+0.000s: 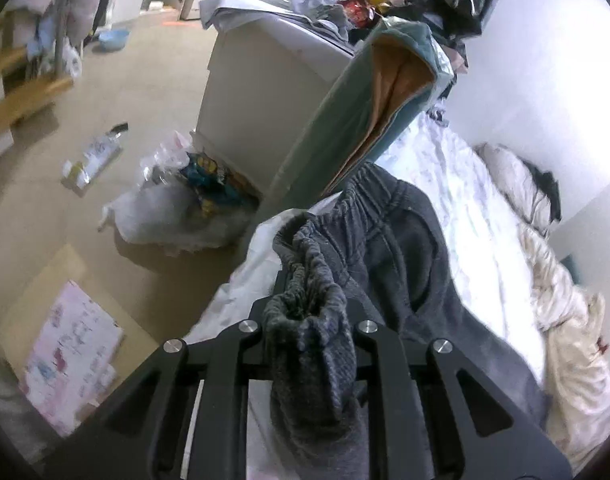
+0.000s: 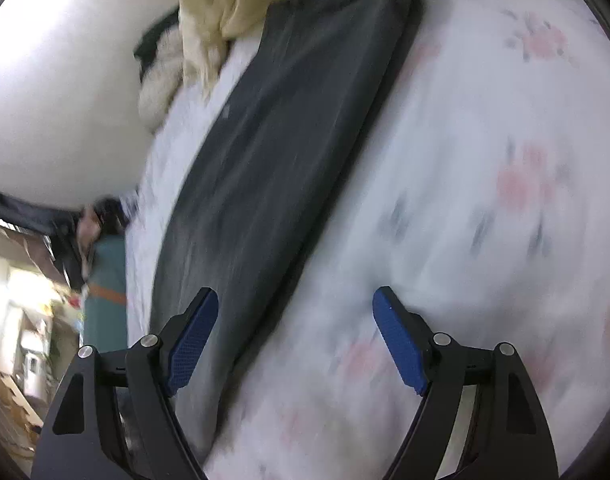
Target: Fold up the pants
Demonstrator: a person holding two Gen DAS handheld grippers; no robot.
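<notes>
Pants (image 1: 389, 248), soft, limp and prone to sagging, lie on the bed (image 2: 485, 208) toward 12 o'clock, waistband pinched in the left gripper (image 1: 305, 320) jaws; right gripper (image 2: 295, 312), jaws spread empty, should probably grip a leg edge.

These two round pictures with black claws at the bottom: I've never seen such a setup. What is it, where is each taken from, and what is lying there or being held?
A person holds a two-finger gripper in each hand, and each carries a wide-angle camera looking along its fingers. In the left camera's picture, the left gripper is shut on the bunched elastic waistband of the dark grey pants, above a bed with a white flowered sheet. In the right camera's picture, which is blurred, the right gripper is open with blue pads and holds nothing; a pant leg lies flat on the sheet ahead. A cream blanket lies bunched farther along.
</notes>
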